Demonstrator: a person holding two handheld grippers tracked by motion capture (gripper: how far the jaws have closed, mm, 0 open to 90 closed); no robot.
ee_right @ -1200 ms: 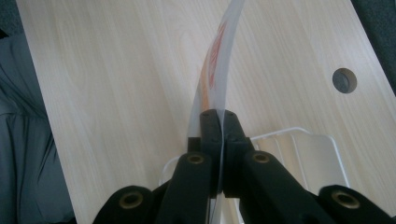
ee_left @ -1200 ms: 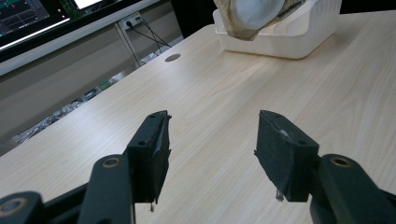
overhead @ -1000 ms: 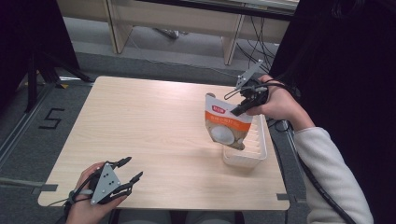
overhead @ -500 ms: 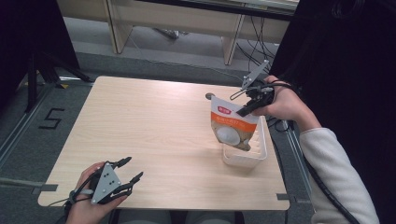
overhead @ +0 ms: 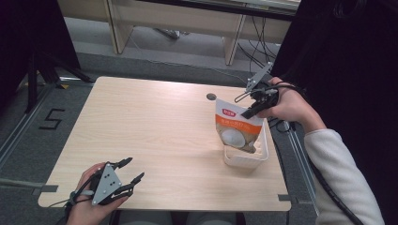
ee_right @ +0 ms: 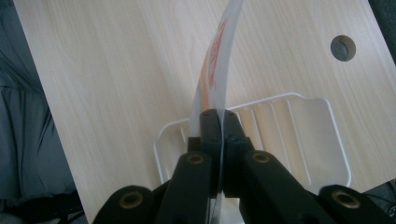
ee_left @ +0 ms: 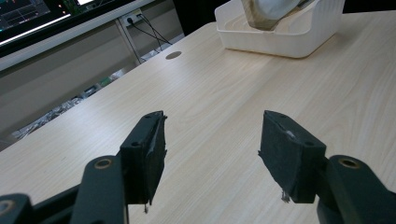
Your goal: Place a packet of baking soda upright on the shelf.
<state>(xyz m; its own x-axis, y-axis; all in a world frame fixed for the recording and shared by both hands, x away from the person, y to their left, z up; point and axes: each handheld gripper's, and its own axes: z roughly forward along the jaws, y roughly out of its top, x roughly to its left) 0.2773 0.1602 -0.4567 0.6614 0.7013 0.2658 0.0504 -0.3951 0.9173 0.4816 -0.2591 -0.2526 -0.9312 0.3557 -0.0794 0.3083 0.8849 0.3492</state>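
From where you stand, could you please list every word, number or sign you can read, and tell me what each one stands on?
"5": a dark figure marked on the grey floor left of the table.
Red label with white lettering on the pouch, near its top: too small and blurred to read.
Further print on the orange band beneath it: blurred, unreadable.
Coloured lines on the monitor in the left gripper view: too small to read.

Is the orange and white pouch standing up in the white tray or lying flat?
Standing up. The pouch has its bottom in the tray, while the right gripper pinches its top edge.
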